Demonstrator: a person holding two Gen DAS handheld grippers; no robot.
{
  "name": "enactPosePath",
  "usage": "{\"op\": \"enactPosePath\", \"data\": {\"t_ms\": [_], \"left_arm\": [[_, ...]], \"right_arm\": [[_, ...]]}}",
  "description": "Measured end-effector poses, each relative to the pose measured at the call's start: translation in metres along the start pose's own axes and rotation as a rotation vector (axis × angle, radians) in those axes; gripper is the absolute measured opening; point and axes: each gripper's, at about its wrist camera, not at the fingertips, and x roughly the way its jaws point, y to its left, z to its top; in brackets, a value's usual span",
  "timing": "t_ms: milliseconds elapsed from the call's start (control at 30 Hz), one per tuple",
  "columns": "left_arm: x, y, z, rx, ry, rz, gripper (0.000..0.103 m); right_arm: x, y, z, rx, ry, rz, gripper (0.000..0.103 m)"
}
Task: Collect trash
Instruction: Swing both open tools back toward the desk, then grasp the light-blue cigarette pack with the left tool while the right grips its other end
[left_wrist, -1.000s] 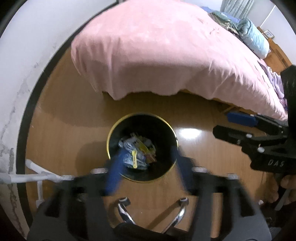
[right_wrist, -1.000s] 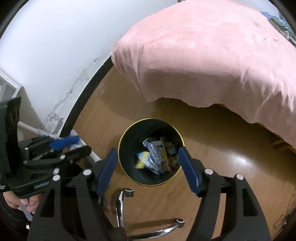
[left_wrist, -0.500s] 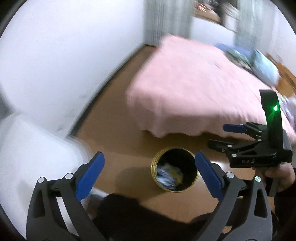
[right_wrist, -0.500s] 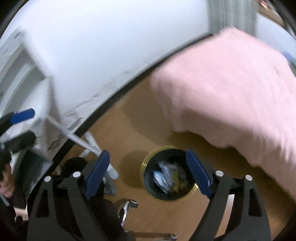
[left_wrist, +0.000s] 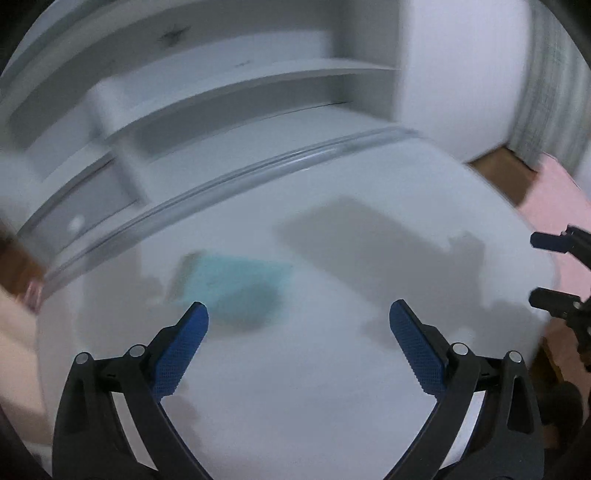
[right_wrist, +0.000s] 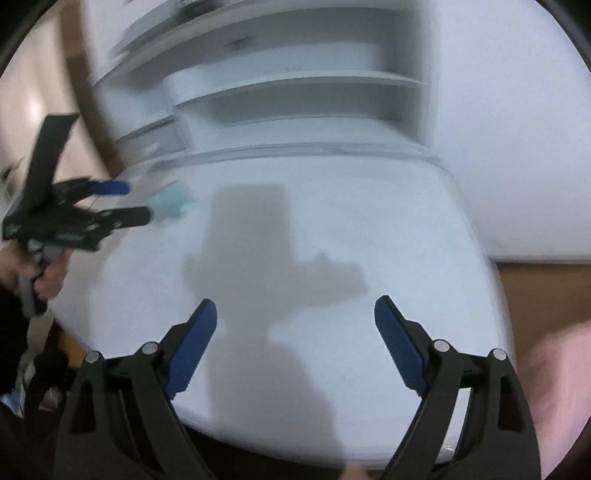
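Blurred pale-blue crumpled scrap (left_wrist: 231, 291) flat on the white desk (left_wrist: 332, 387), left of centre.

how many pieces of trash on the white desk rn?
1. A light-blue, blurred item lies on the white desk, just ahead of the open left gripper, toward its left finger. The open right gripper has only bare desktop ahead. Blur could hide smaller bits.

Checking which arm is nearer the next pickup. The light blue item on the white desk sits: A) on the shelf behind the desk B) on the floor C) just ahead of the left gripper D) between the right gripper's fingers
C: in the left wrist view the blurred light blue item lies on the white desk just beyond the open left gripper, while the right gripper hangs open over bare desk.
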Motion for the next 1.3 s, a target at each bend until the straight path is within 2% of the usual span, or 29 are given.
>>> {"op": "enactPosePath", "data": {"t_ms": [133,267,333,433,500,600,667,733,800,867,933,1033,1100,1167,1300], "left_arm": [[0.01,0.061,-0.01,0.006,0.017,0.028,0.096],[0.023,0.085,-0.014,0.103,0.017,0.007,0.096],[0.032,0.096,-0.014,0.117,0.021,-0.01,0.096],[0.039,0.104,-0.02,0.159,0.015,-0.07,0.096],[0.05,0.105,-0.02,0.181,0.018,-0.072,0.096],[0.06,0.105,-0.018,0.172,0.042,-0.095,0.096],[0.063,0.103,-0.016,0.175,0.028,-0.137,0.095],[0.067,0.101,-0.016,0.192,0.022,-0.148,0.095],[0.071,0.097,-0.014,0.195,0.023,-0.167,0.095],[0.071,0.095,-0.015,0.208,0.015,-0.192,0.09],[0.068,0.09,-0.015,0.246,0.0,-0.225,0.07],[0.063,0.075,-0.015,0.294,-0.001,-0.259,0.05],[0.064,0.069,-0.014,0.302,0.008,-0.257,0.049],[0.063,0.065,-0.013,0.296,0.014,-0.271,0.044],[0.052,0.051,-0.011,0.295,-0.001,-0.294,0.043]], "right_arm": [[0.06,0.052,0.047,-0.157,0.074,0.1,0.084],[0.108,0.087,0.077,-0.264,0.128,0.148,0.084],[0.124,0.101,0.086,-0.29,0.146,0.154,0.084],[0.147,0.11,0.1,-0.313,0.164,0.149,0.084],[0.155,0.113,0.103,-0.317,0.172,0.155,0.084],[0.167,0.118,0.105,-0.324,0.18,0.146,0.075],[0.164,0.119,0.102,-0.348,0.168,0.139,0.072],[0.161,0.119,0.101,-0.362,0.161,0.156,0.057],[0.162,0.114,0.101,-0.374,0.167,0.158,0.057],[0.161,0.109,0.1,-0.379,0.165,0.164,0.057],[0.159,0.104,0.099,-0.38,0.161,0.167,0.057],[0.157,0.096,0.098,-0.368,0.158,0.175,0.056],[0.164,0.095,0.101,-0.373,0.148,0.173,0.056],[0.157,0.09,0.098,-0.367,0.139,0.172,0.056],[0.135,0.081,0.091,-0.352,0.112,0.155,0.056]]}}
